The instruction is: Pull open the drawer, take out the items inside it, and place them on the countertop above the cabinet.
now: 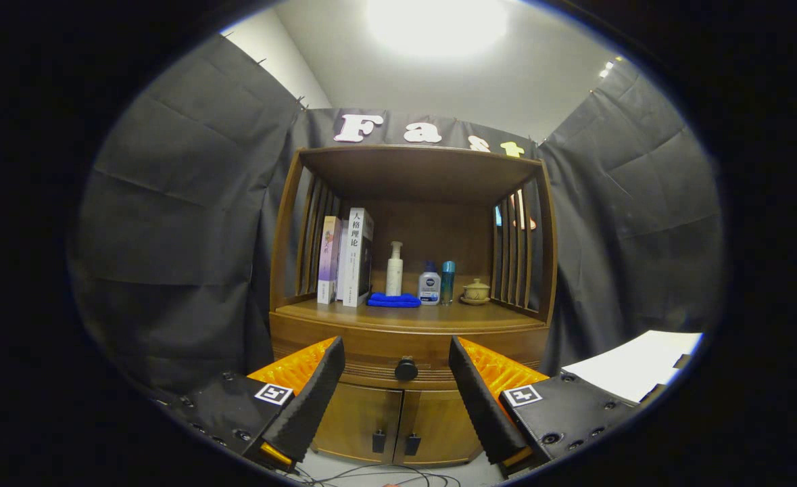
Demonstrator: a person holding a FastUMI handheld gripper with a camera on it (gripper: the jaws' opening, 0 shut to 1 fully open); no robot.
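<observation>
My claw [396,379] stands wide open in the lower middle of the frame, its two fingers spread apart and holding nothing. Between them, a little further off, I see the dark round knob [405,368] of the drawer [378,345], which sits shut in the front of the wooden cabinet [344,419], just under the worktop [405,316]. The knob is not yet touched; there is clear space between it and either finger.

On the worktop, in the middle of the frame, stand some books [347,260] to the left, a blue cloth [393,300] with a white pump bottle [395,269] just behind it, two smaller bottles [429,284] to the right of that, and a small lidded cup [476,291] further right. Below the drawer are two cabinet doors [361,423] with dark handles. A white sheet [635,368] lies at the lower right.

I judge this to be the first step: the approach to the drawer, nothing yet opened. What is inside I cannot tell while it is shut. Next I would bring the claw straight forward until the knob lies between the fingers, close on it firmly, then pull back level so the grip does not slip off such a small round knob.
</observation>
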